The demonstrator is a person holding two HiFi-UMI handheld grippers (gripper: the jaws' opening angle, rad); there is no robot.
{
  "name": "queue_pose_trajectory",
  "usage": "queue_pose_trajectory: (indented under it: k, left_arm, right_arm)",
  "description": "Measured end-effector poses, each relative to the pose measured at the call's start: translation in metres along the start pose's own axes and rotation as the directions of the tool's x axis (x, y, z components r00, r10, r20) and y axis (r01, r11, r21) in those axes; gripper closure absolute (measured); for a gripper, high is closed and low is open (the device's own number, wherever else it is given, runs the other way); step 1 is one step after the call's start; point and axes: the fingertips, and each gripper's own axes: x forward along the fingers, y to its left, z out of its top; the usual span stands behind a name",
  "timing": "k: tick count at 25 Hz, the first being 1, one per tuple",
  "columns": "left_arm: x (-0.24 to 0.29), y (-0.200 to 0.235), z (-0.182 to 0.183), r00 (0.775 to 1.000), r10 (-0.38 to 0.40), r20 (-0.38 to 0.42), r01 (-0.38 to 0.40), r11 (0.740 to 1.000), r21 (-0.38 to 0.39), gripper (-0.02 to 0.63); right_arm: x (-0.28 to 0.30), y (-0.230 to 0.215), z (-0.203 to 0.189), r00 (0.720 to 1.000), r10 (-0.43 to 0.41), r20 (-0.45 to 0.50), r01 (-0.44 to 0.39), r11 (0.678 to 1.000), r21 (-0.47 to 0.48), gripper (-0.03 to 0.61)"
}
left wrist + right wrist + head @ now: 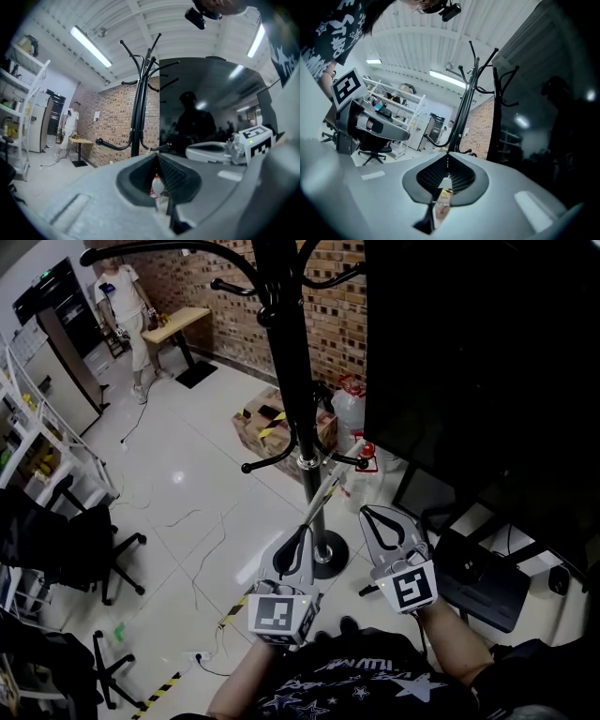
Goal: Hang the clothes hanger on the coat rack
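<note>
The black coat rack stands straight ahead on a round base, with curved hooks at its top and lower hooks about halfway down. It also shows in the left gripper view and the right gripper view. My left gripper is shut and empty, pointing at the pole from just in front of it. Beside it on the right, my right gripper is also shut with nothing between its jaws. I cannot make out a clothes hanger in any view.
A dark glass panel fills the right side. Cardboard boxes and a water jug sit behind the rack by the brick wall. An office chair and white shelves are at the left. A person stands far off by a small table.
</note>
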Motion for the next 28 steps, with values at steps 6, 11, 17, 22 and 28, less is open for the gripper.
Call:
queue_pose_trajectory:
  k: [6, 11, 17, 22, 28]
  left_arm:
    - [0.001, -0.006, 0.010, 1.000, -0.010, -0.016, 0.010, 1.000, -0.014, 0.609]
    - [0.003, -0.007, 0.010, 0.999, -0.018, -0.027, 0.018, 1.000, -0.018, 0.609]
    - [0.004, -0.010, 0.010, 0.999, -0.020, -0.031, 0.020, 1.000, -0.024, 0.609]
    - [0.003, -0.010, 0.009, 0.999, -0.014, -0.036, 0.013, 1.000, -0.027, 0.609]
    - [0.003, -0.009, 0.008, 0.999, -0.009, -0.036, 0.009, 1.000, -0.011, 0.609]
  right_arm:
    - [-0.001, 0.002, 0.002, 1.000, -0.020, -0.019, 0.022, 0.994, 0.107, 0.571]
    - [0.004, 0.002, 0.003, 1.000, -0.014, -0.028, 0.017, 0.995, 0.095, 0.572]
    - [0.005, 0.005, 0.001, 0.999, 0.002, -0.043, 0.002, 0.996, 0.086, 0.572]
    - [0.005, 0.005, -0.003, 0.999, 0.010, -0.050, -0.006, 0.997, 0.076, 0.572]
    - [0.006, 0.007, -0.005, 0.998, 0.031, -0.060, -0.027, 0.997, 0.074, 0.572]
